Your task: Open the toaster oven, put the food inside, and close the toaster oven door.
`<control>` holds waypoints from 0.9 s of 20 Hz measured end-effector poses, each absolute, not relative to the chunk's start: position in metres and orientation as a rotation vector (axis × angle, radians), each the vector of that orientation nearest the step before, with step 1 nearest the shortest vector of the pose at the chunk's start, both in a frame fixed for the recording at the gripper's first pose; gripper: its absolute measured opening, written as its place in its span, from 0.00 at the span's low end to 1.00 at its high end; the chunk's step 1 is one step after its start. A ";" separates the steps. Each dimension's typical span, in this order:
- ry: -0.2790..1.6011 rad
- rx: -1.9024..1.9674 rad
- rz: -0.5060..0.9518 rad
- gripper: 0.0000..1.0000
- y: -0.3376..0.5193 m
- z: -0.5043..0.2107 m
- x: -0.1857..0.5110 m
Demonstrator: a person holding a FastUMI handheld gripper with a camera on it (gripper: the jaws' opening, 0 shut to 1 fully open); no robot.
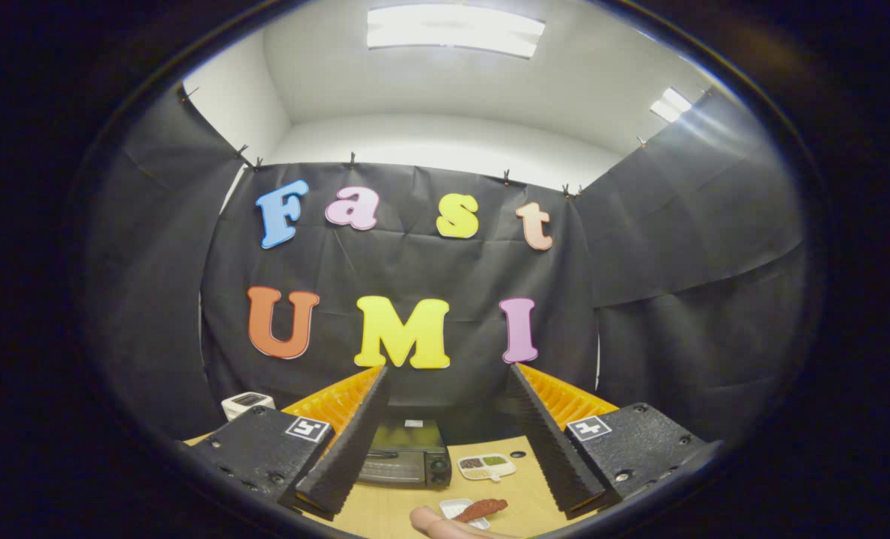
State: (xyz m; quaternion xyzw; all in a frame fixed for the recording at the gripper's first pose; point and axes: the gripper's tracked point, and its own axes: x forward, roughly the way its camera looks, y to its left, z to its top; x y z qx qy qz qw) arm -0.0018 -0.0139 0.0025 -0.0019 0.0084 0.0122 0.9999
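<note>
Gripper view, held high above a wooden table (pixel 523 479), looks down the two fingers at the toaster oven (pixel 406 453), which stands between them and well beyond their tips, at about 12 o'clock from the gripper (pixel 448 494). Its door is shut, the dark glass facing forward, with two round knobs stacked at its right end.

At roughly 4 o'clock from the oven, nearer the fingers, a small white tray (pixel 461 510) lies on the table with a reddish-brown piece of food (pixel 482 509) on it, long and slightly curved, its right end reaching past the tray's rim. A person's hand (pixel 439 524) lies at 7 o'clock from that tray, touching or almost touching its near edge; I cannot tell which.

At 3 o'clock from the oven sits a white divided dish (pixel 487 467) with separate compartments holding dark, green and pale contents. A small dark round spot (pixel 518 454) marks the table just past the dish, at 1 o'clock from it.

The claw is spread wide, with nothing between the ridged fingers, both well clear of the oven and the food.

Farther out, at 10 o'clock from the oven, a small white appliance (pixel 246 404) stands at the table's far left. Ceiling light panels (pixel 456 30) glow overhead.
</note>
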 end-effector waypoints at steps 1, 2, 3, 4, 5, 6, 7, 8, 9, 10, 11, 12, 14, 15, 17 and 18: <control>0.020 0.003 0.019 1.00 -0.014 0.002 -0.001; 0.023 0.009 0.013 1.00 -0.013 0.000 0.002; 0.023 0.011 0.013 1.00 -0.011 -0.002 0.004; 0.024 0.009 0.013 1.00 -0.009 -0.006 0.004; 0.027 0.007 0.015 1.00 -0.005 -0.009 0.006; 0.027 0.007 0.024 1.00 0.004 -0.011 0.009; 0.017 0.015 0.046 1.00 0.014 -0.012 0.012; 0.009 0.018 0.075 1.00 0.026 -0.017 0.017; 0.001 0.017 0.097 1.00 0.035 -0.022 0.023; 0.002 0.006 0.104 1.00 0.041 -0.030 0.033; 0.020 -0.013 0.094 0.99 0.044 -0.043 0.044; 0.041 -0.031 0.085 1.00 0.048 -0.056 0.055; 0.097 -0.026 0.112 1.00 0.067 -0.082 0.077; 0.134 -0.012 0.139 1.00 0.079 -0.096 0.089; 0.208 0.008 0.144 1.00 0.088 -0.127 0.115; 0.239 0.016 0.148 1.00 0.093 -0.142 0.127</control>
